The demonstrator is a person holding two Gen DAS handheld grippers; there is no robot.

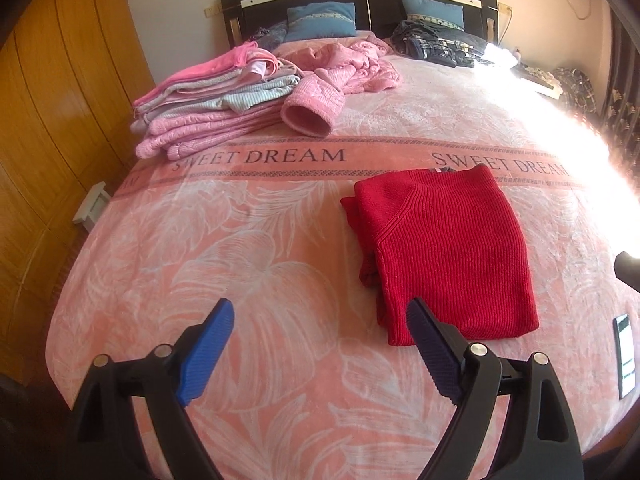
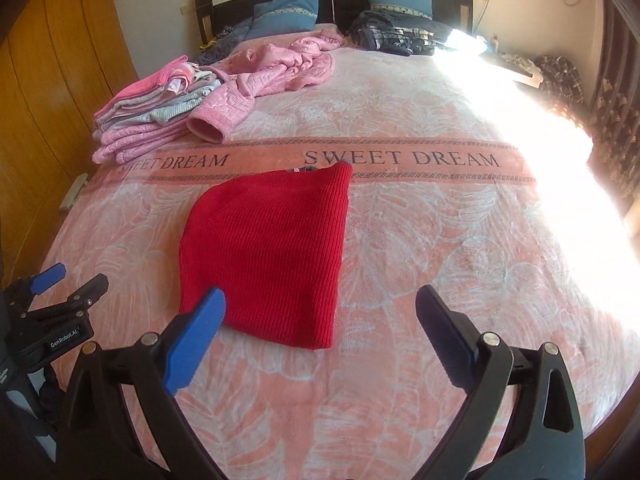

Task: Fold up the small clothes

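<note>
The bed (image 1: 280,360), covered with a pink leaf-print blanket, serves as the work surface. A stack of folded clothes (image 1: 208,104) sits at its far left, probably placed there to keep the centre free; an unfolded pink garment (image 1: 344,68) lies just behind it, apparently next in line. The red sweater (image 2: 268,256) lies flat mid-bed, folded lengthwise, with what may be a sleeve tucked under its left edge. The left gripper (image 1: 320,316) and right gripper (image 2: 320,300) both hover at its near hem, jaws spread and empty, positioned for the next fold.
</note>
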